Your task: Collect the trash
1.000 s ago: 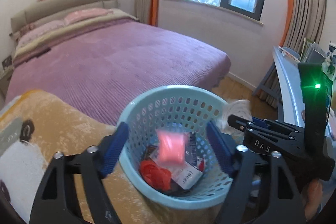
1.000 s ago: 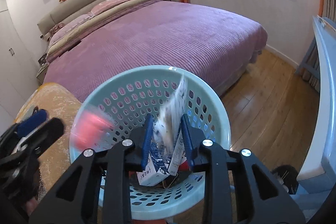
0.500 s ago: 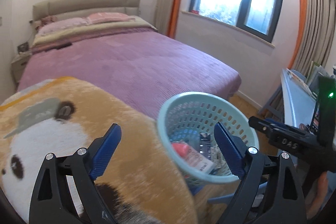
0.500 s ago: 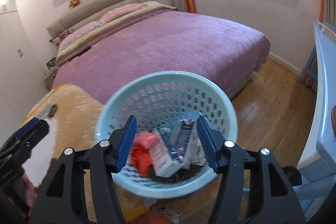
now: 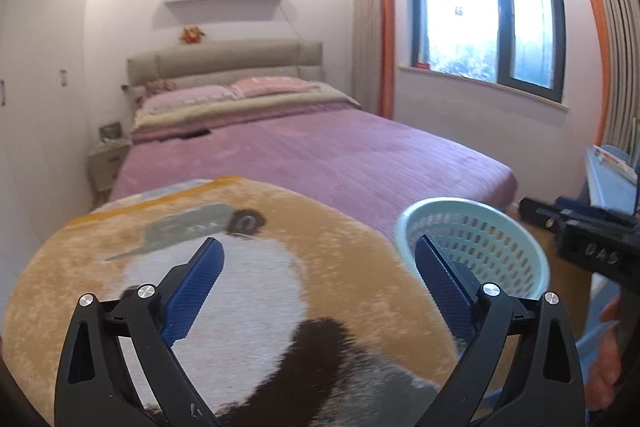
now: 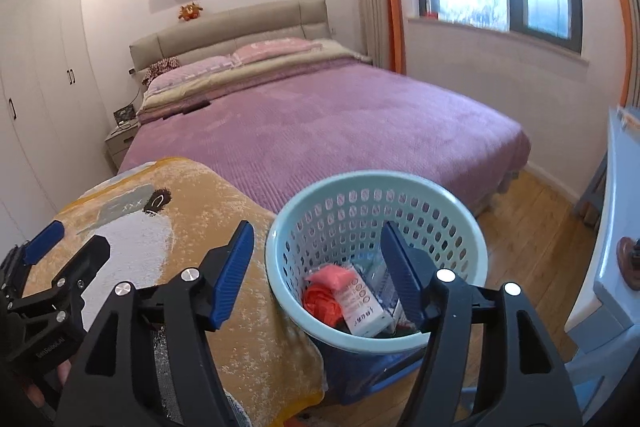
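A light blue perforated basket (image 6: 312, 223) stands at the right of an orange panda blanket (image 6: 180, 227). It holds a pink packet (image 6: 334, 275), a red-orange wad (image 6: 320, 303) and a white carton (image 6: 366, 309). My right gripper (image 6: 318, 273) is open and empty, above the basket's left rim. My left gripper (image 5: 318, 277) is open and empty above the blanket (image 5: 240, 267), with the basket (image 5: 480, 247) at its right. The left gripper also shows at the left edge of the right wrist view (image 6: 66, 247).
A bed with a purple cover (image 6: 320, 115) fills the room behind. A nightstand (image 6: 120, 143) and white wardrobes (image 6: 36, 87) are at the left. A light blue table (image 6: 618, 227) stands at the right over a wooden floor (image 6: 528, 227). The window (image 5: 488, 23) is at the back right.
My right gripper opened and let the carton drop into the basket. The pink packet fell in too. Both grippers pulled up and back to the left.
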Demonstrator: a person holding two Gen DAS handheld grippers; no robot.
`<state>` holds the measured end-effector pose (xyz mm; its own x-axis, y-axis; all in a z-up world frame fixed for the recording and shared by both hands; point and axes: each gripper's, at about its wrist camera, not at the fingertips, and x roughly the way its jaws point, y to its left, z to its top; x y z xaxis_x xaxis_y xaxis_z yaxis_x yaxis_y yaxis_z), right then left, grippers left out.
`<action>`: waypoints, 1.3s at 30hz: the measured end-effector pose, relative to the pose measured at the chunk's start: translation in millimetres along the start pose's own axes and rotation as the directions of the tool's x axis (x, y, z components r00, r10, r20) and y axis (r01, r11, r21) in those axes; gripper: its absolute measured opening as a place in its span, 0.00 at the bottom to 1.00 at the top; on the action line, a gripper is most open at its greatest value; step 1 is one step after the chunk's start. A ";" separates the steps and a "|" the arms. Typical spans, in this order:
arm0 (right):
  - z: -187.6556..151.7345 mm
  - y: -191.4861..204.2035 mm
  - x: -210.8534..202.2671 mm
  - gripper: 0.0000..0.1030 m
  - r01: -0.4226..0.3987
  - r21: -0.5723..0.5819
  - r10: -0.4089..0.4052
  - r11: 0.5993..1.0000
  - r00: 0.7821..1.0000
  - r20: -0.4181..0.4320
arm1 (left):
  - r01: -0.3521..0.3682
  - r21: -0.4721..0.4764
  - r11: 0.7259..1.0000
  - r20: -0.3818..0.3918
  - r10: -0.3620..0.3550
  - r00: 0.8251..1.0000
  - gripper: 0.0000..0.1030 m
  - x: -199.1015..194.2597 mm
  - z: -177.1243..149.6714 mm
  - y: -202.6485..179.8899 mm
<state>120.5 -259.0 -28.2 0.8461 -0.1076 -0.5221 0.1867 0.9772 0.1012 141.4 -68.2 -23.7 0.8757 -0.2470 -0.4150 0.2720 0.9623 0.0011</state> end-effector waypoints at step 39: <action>-30.6 16.8 -8.1 0.60 0.113 0.015 -0.114 0.993 0.985 0.129 | -0.100 -0.021 0.995 0.062 0.101 0.993 0.93 1.7 -28.2 16.6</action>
<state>101.5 -236.2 -48.2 0.8763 -0.2411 -0.4170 0.2888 0.9559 0.0541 136.2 -49.4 -50.0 0.9217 -0.1547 -0.3557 0.1744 0.9844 0.0238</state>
